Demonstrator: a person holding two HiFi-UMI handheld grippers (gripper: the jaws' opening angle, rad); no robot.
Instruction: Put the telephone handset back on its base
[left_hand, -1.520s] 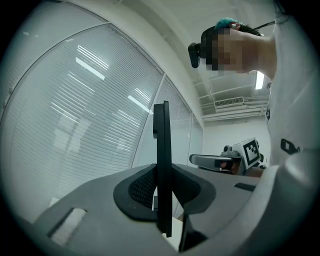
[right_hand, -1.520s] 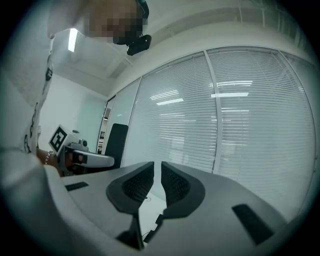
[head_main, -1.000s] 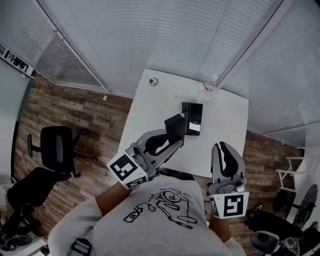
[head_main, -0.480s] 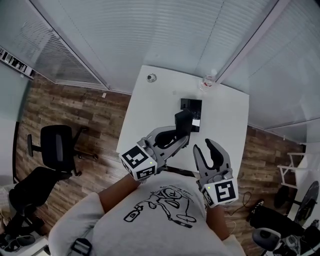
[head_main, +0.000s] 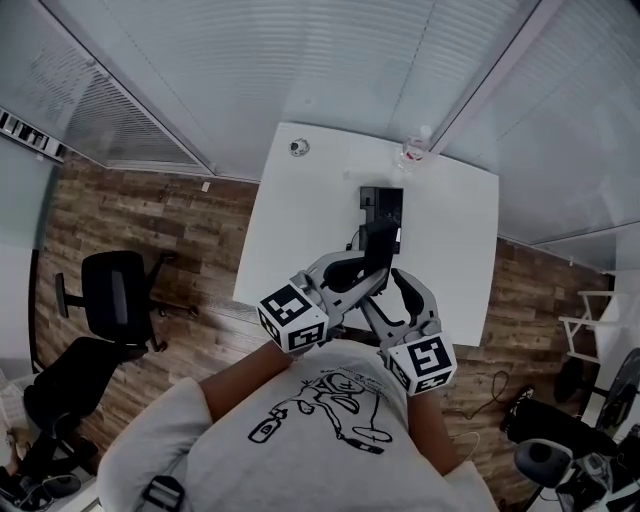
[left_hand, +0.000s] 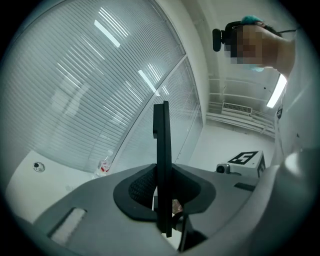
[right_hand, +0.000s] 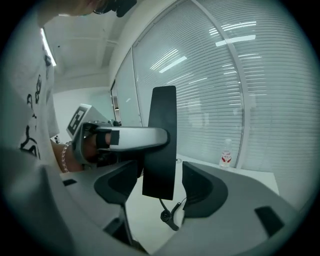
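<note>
Handset (right_hand: 161, 140) upright, cord (right_hand: 168, 210) down | left gripper (left_hand: 162, 196) jaws pinch it | right gripper (right_hand: 159, 192) jaws opening round it

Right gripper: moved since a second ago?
Yes. The right gripper has swung left along the table's near edge, to the handset held by the left gripper. Its jaws are opening, with the handset between them.

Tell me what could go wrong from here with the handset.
The left tool alone clamps the handset, held above the table; it might pivot or slip. The right tool is opening its jaws around the handset without touching; closing off-centre could knock it. The dangling cord may snag short of the base.
</note>
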